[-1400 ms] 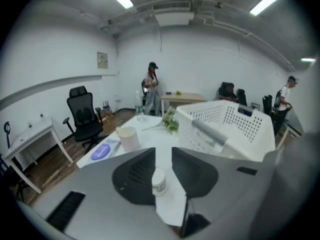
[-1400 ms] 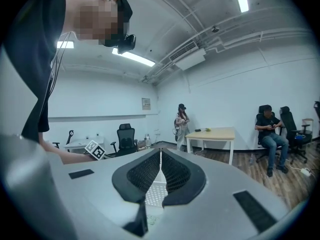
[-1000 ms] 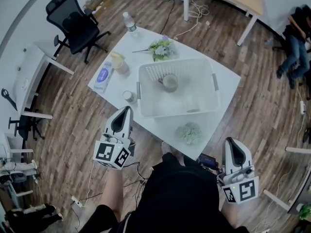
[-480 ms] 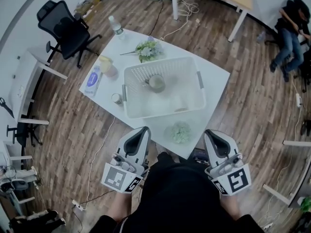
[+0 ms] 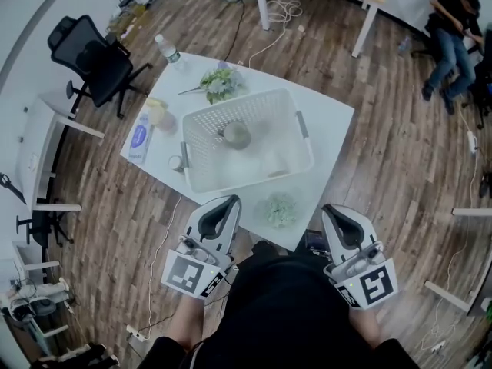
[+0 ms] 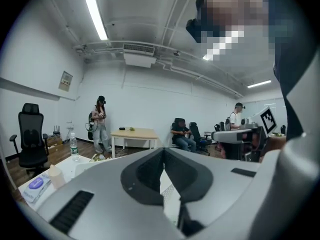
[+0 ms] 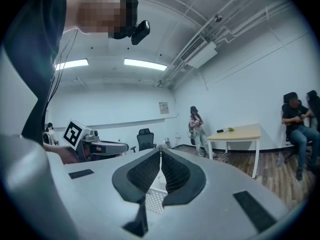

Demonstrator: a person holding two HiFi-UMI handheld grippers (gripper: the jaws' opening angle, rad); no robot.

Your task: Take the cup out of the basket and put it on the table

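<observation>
White table (image 5: pixel 332 120), cup (image 5: pixel 237 135) inside basket (image 5: pixel 254 180), bottle (image 5: pixel 167 50) at corner

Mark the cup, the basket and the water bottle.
cup (image 5: pixel 237 135), head view, on its round top.
basket (image 5: pixel 246 177), head view, on its near wall.
water bottle (image 5: pixel 167 51), head view, on its body.

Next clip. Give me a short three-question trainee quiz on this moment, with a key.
1. True or false: the cup sits in the basket.
2. The left tool is: A open; B shut and empty; C shut on the cup.
3. What stands at the table's far corner?
Key: 1 true; 2 B; 3 the bottle.
</observation>
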